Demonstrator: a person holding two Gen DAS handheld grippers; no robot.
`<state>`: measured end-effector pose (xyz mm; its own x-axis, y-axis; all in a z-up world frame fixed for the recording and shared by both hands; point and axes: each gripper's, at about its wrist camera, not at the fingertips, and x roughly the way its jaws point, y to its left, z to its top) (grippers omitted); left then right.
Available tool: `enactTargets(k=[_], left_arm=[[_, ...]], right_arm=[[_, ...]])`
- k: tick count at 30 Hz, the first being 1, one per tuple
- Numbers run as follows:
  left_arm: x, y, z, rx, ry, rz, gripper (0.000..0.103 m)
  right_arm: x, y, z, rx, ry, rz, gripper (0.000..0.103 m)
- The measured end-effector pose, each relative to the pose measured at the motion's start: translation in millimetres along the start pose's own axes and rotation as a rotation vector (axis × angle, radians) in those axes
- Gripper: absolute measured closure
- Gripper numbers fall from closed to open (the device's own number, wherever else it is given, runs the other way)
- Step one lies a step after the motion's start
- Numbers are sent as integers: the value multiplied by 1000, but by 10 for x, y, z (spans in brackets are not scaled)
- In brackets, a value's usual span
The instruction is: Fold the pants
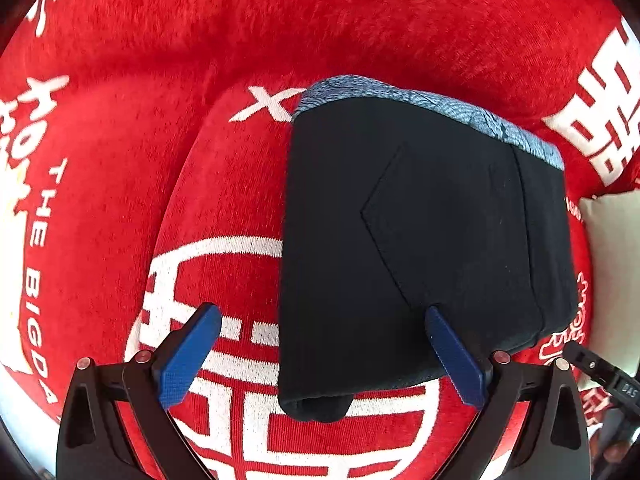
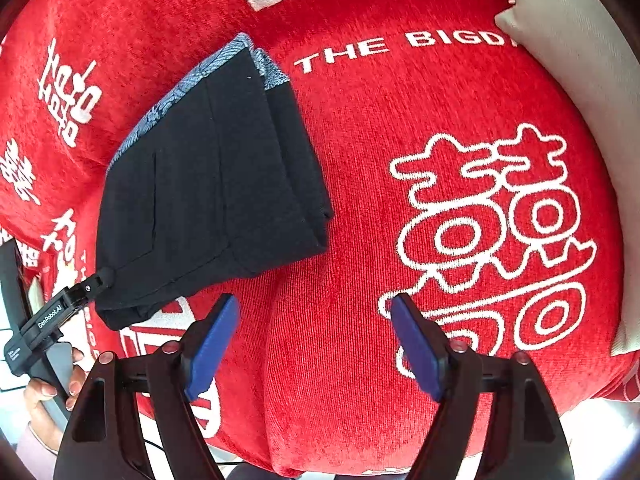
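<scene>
The left tool (image 1: pixel 322 354) hangs released above the near edge of the folded pants (image 1: pixel 424 240), its blue pads spread wide and one pad over the dark cloth; the right tool (image 2: pixel 314 344) is released too, over bare red cover (image 2: pixel 360 160); the pants lie on this cover, to its left.
</scene>
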<state>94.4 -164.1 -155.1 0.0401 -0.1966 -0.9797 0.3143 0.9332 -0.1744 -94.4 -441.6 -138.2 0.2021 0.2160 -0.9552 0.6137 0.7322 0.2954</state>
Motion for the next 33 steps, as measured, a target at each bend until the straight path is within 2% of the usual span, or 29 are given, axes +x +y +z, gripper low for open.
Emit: enactTargets(k=[8,12,15,18,21,23,27,33], left_arm=[[-144,58,199,21,-13,-57,1],[-93,44,377,40,0,-85,1],[1,20,489,41,24,-110,1],[66,-17,572,60,31,-117,1],[117,-9,654,73,35,-115,1],[120,24,694,65,36,-144,1],[193,57,737,81,59,-218,1],[374,11,753,142,95,-263,1]], right_arm=[[-3,-128,130,20,8,29,21],[-53,-213,308,33,-7,74,21],[-70,-279,493,62,-12,133,21],[14,-328,671,86,18,195,21],[153,-333,797,102,50,218,21],[206,-336,850,99,55,248,21],[341,-296,969,68,87,393,21],[612,-215,1081,-13,143,477,21]])
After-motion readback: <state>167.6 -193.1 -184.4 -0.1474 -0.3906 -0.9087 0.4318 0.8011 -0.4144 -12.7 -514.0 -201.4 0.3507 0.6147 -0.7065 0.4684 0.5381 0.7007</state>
